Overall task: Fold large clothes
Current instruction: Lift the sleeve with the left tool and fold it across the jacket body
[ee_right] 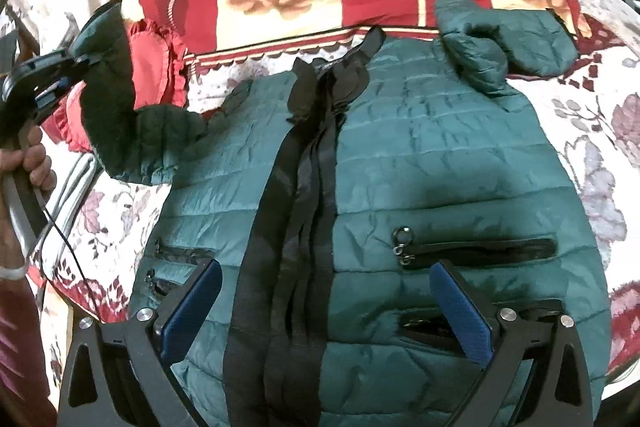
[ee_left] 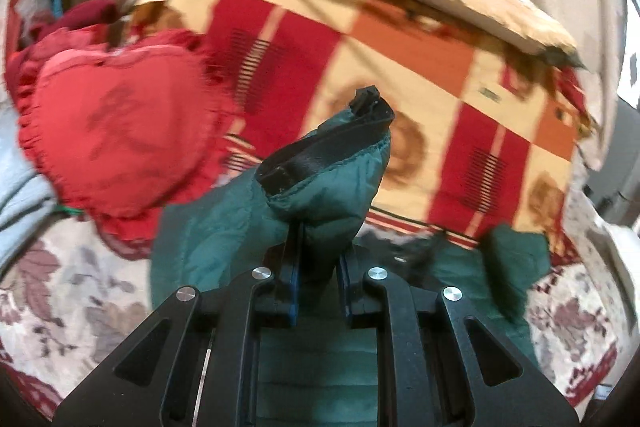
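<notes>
Jacket [ee_right: 440, 163]: teal quilted cloth, slight sheen, black glossy zipper tape at centre. Left tongs [ee_left: 318, 259] and right tongs [ee_right: 326, 311]: matt black plastic, bright metal pins, ribbed blue pads. Heart cushion [ee_left: 116, 123], 9 o'clock: red frilled cloth, matt. Bedsheet [ee_right: 592, 131]: printed floral cloth, matt.

Teal quilted jacket [ee_right: 420, 163] lies front-up, zipped, 1 sleeve [ee_right: 120, 115] lifted

the left tool [ee_left: 316, 259] fingertips are buried in the sleeve [ee_left: 320, 183]; the jacket [ee_right: 400, 167] hem is cut off below
</notes>
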A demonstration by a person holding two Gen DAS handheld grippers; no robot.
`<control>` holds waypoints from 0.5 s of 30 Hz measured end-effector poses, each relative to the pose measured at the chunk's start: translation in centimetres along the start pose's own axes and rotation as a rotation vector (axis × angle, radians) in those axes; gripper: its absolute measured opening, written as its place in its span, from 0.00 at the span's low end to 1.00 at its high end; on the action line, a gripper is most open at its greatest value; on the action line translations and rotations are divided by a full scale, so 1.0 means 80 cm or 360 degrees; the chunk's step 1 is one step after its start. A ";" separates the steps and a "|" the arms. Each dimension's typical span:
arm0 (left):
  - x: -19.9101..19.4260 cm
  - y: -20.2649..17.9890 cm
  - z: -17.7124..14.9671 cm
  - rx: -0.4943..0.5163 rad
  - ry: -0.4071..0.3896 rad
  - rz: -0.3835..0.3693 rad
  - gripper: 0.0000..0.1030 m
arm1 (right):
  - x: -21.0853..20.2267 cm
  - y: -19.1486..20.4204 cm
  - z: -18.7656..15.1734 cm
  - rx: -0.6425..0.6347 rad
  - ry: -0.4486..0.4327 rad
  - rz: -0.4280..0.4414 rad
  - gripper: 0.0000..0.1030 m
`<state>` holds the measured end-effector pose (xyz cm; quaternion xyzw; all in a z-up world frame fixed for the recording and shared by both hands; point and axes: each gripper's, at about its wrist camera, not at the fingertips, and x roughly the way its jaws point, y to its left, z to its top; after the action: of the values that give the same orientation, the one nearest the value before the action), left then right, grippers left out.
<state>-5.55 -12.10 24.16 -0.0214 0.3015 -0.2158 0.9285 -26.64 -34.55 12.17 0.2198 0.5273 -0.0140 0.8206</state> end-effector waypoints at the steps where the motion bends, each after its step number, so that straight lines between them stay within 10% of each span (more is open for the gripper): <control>1: 0.004 -0.013 -0.002 0.0014 0.0011 -0.0026 0.14 | -0.001 -0.002 0.000 0.0009 -0.0001 -0.0001 1.00; 15: 0.065 -0.154 -0.045 0.0131 0.0185 -0.0244 0.14 | -0.011 -0.040 -0.006 0.0090 -0.0021 -0.0026 1.00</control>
<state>-8.63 -25.09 20.44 0.0064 0.3432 -0.2992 0.8903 -28.22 -37.41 11.65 0.2384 0.5232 -0.0369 0.8174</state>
